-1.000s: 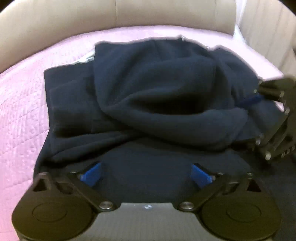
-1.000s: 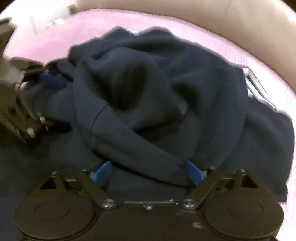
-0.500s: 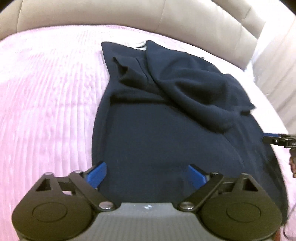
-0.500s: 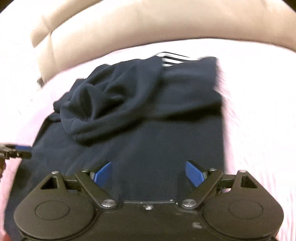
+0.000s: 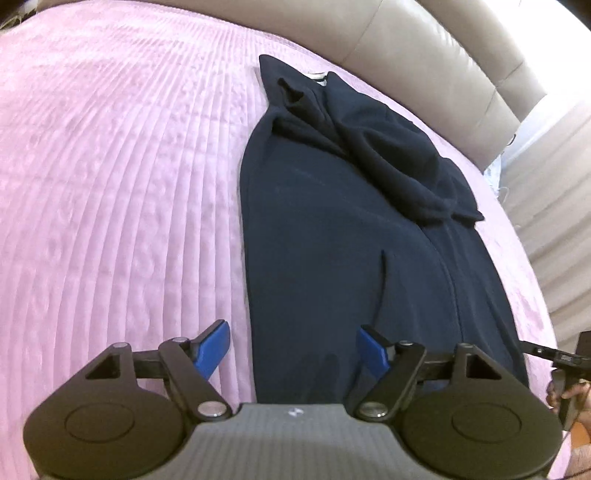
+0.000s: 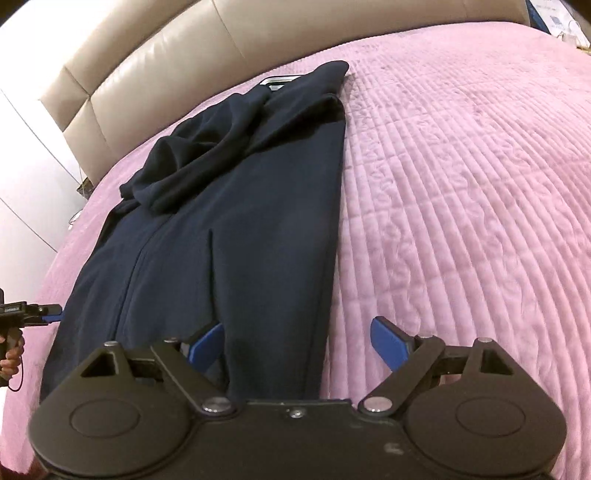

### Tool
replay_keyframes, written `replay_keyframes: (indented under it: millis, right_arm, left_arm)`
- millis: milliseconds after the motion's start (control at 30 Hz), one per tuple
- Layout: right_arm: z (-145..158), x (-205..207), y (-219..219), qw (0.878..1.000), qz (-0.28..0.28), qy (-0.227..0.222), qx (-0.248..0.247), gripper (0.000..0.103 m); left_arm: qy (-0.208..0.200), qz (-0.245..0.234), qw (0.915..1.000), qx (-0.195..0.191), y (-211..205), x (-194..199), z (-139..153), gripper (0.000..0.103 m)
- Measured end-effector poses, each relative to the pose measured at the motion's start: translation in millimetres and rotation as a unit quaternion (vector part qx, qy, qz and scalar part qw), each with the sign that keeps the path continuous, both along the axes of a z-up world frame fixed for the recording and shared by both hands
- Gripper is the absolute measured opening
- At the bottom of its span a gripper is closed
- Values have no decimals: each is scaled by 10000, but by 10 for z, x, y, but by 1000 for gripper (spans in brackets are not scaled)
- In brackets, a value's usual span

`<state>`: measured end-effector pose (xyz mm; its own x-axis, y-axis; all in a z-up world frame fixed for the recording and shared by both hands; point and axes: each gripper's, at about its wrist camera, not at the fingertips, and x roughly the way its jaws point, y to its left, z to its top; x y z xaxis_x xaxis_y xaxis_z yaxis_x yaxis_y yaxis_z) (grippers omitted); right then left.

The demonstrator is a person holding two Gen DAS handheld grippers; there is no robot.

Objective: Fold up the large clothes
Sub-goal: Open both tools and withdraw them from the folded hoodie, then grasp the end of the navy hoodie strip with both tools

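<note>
Holding a gripper in each hand, I count two tools, one garment and one bed. My left gripper (image 5: 293,345) stands with its blue pads (image 5: 212,345) apart; its jaws have just been closing in somewhat, and between them lies only the near left edge of the cloth, unpressed. My right gripper (image 6: 295,345) is spread wide too, the garment's near right edge running between its fingers without either pad pinching it.

The single dark navy fleece garment (image 5: 332,258) lies flat on the pink quilted bedspread (image 5: 110,184). It makes a long narrow strip, its long axis running from my tools away toward the beige padded leather headboard (image 5: 424,55). The near end is smooth; the far end carries a bunched, rumpled heap of the same cloth, and a small striped patch shows at the very top.

From the left wrist I see a pale pleated curtain (image 5: 554,184) at the right and my other tool's tip at the lower right edge, with fingers of my hand around its grip. From the right wrist I see instead a white wall at the left, a blue-and-white thing (image 6: 550,14) at the bed's far corner that I cannot make out, and the left tool's tip beside the garment's left edge.
</note>
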<state>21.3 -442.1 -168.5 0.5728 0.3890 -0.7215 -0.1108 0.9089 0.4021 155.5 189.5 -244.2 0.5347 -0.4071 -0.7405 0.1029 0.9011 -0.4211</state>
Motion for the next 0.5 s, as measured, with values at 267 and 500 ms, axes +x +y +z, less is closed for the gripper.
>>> replay_keyframes:
  millis: [267,500]
  right_arm:
    - [-107,-154,-78,9899,-106,656,1249,103]
    - [-153,-424,-204,9818,-5,775,1735,101]
  left_arm:
    - [344,85,9956,-867,73,-516,-232,55]
    - [341,-64,9936,-1074,23,-869,-287,55]
